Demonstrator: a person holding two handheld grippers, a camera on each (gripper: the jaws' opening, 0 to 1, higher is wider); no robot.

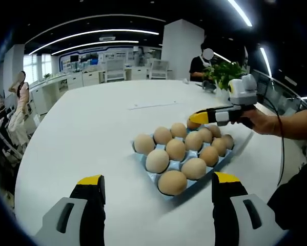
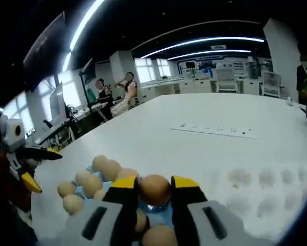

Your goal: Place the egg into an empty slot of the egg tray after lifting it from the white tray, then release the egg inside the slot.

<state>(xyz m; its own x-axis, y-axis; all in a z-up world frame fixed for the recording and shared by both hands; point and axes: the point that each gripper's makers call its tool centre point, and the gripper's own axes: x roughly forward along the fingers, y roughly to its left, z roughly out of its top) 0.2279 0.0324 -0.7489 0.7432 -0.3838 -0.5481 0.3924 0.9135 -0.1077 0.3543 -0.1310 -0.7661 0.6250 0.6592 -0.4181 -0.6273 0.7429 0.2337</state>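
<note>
In the left gripper view, the left tool (image 1: 157, 187) stands with its yellow-tipped, grey-and-black jaws spread wide and nothing between them, over a smooth, matte white worktop (image 1: 81, 138) with a rounded edge. Ahead lies a pale blue moulded egg tray (image 1: 191, 179) filled with tan, smooth-shelled eggs (image 1: 175, 149) in rows. At its far corner the right tool (image 1: 194, 119), held by a hand (image 1: 263, 122), meets the tray with its yellow tips around one egg. A leafy green plant (image 1: 225, 73) stands behind. In the right gripper view, the right tool (image 2: 154, 185) has its jaws closed on a brown, oval egg (image 2: 154, 188), which sits between the yellow tips directly above a blue slot of the tray (image 2: 156, 212); whether it rests in the slot I cannot tell. More eggs lie to the left. A white dimpled tray (image 2: 266, 179) lies to the right on the worktop. The left tool (image 2: 38, 169) shows at the left edge, jaws apart.
</note>
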